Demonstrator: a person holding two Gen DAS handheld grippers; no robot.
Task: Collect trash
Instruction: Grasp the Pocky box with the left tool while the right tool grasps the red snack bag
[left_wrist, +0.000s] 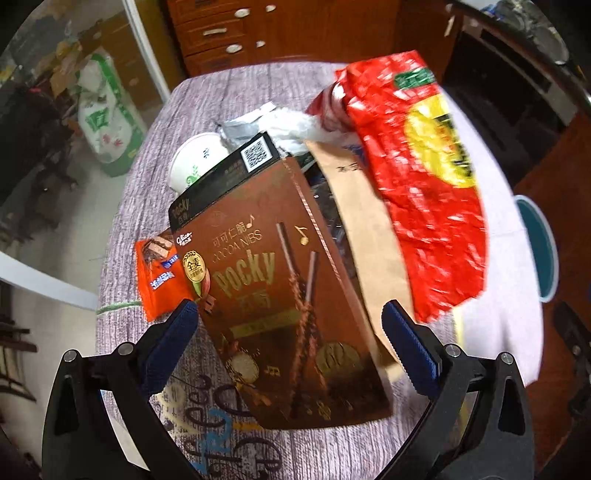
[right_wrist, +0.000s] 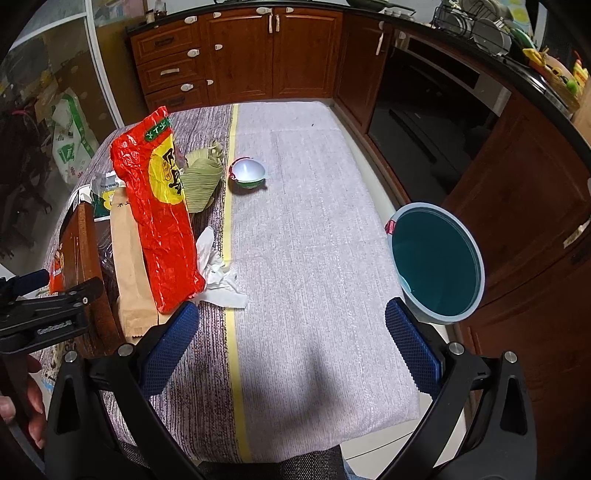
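Left tool (left_wrist: 290, 343) jaws spread wide, blue pads either side of the brown cardboard Pocky box (left_wrist: 280, 295) but not touching it, so nothing gripped. Box looks propped up against the pile, lower end toward the tool, likely lined up for a pinch across its width. Right tool (right_wrist: 291, 347) also wide open and empty, hanging over bare grey cloth on the counter (right_wrist: 314, 258), probably parked there because the round teal bin (right_wrist: 436, 258) sits just off the counter's right edge, near its right finger.

Trash is heaped on the counter's left half: beside the box a tan kraft paper bag (right_wrist: 129, 266), then a tall crinkly red foil snack bag (right_wrist: 159, 214) leaning on it, and crumpled white tissue (right_wrist: 218, 273) at its foot. Left of the box lies a small orange wafer wrapper (left_wrist: 159, 273). Behind the box, a white paper cup (left_wrist: 195, 162) on its side. Further back, a folded green leaf wrapper (right_wrist: 201, 181) and a small white foil-rimmed cup (right_wrist: 247, 171) sitting alone on the cloth. Bin looks empty, so collection is judged barely started.
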